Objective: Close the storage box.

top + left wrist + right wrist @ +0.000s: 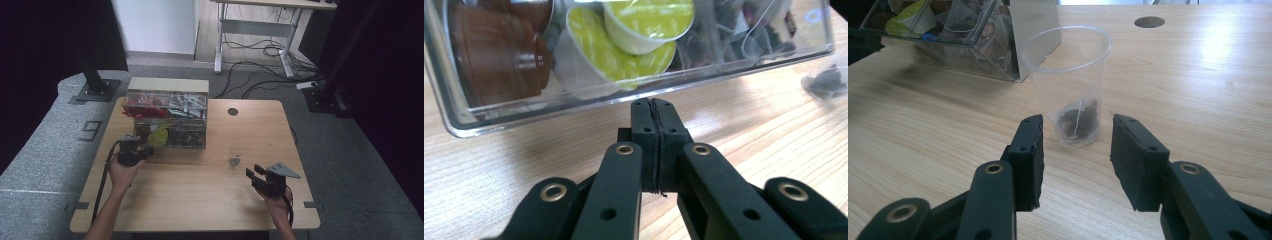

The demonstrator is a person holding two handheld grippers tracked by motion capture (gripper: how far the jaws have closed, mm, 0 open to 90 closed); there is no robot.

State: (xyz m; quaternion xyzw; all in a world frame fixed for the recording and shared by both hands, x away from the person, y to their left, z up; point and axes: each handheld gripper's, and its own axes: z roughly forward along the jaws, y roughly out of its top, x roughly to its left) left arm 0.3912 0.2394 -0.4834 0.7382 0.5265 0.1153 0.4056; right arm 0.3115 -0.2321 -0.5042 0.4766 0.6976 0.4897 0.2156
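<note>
The right tool (1075, 150) lies low over the wooden surface (200, 195), held by a hand (276, 205) reaching in from the near edge. Its jaws stand partly open with nothing between them, aimed at a clear cup (1070, 85) standing just beyond the tips with a tea bag (1079, 119) at its bottom. The left tool (654, 120), held level in the left hand (122, 172), has its jaws pressed together, empty, tips just short of a clear box (624, 55) holding green pods (644, 25) and brown pods (494, 50).
</note>
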